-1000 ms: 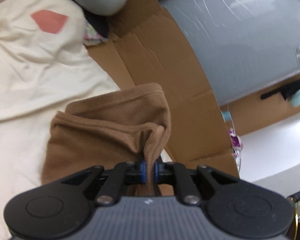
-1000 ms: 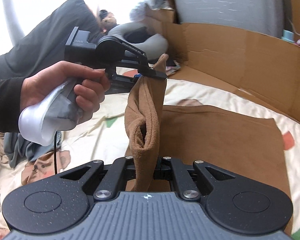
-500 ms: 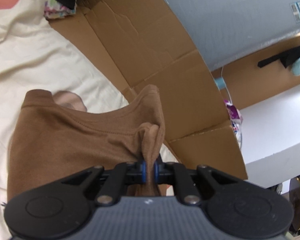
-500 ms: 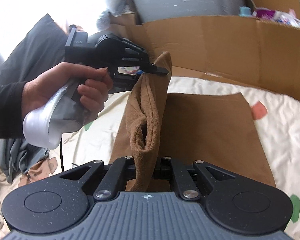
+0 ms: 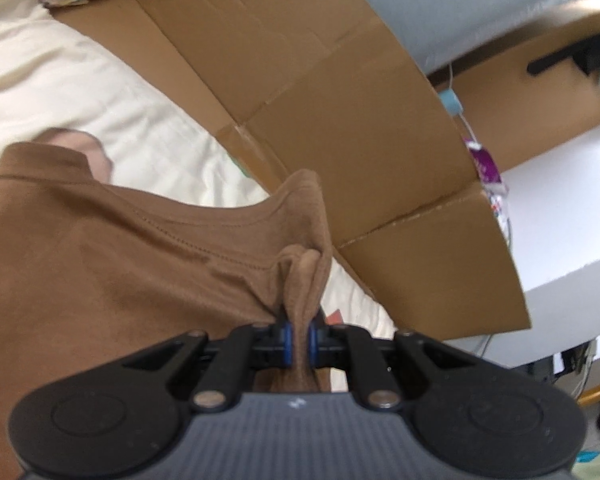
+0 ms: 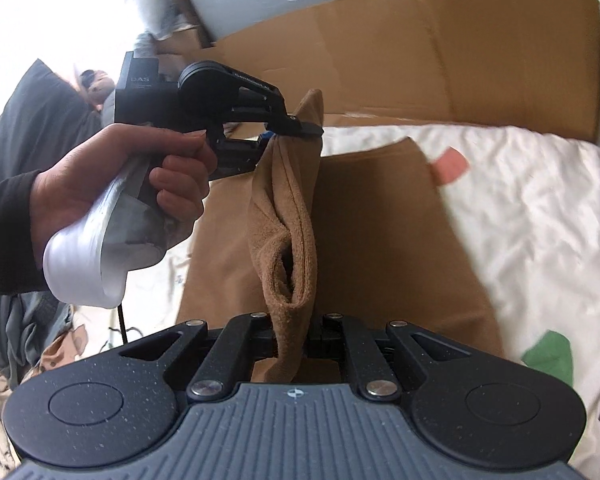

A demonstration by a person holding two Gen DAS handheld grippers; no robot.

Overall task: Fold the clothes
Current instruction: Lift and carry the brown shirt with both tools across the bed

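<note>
**Brown garment held up by both grippers over the bed**

Compared with a second ago, the left wrist view has swung away from the grey pillow and the red patch on the sheet; it now looks mostly at the cardboard wall, and more of the brown garment lies spread flat on the cream bedsheet. In the right wrist view the flat part of the garment has drawn closer to the cardboard.

The garment is brown with a stitched hem. Most of it rests flat on the bed, while one edge is lifted and bunched into a vertical fold strung between the two grippers.

The left gripper, held in the person's left hand by its handle, is clamped on the upper end of that fold. The right gripper is closed on the lower end, fabric squeezed between its fingers.
</note>
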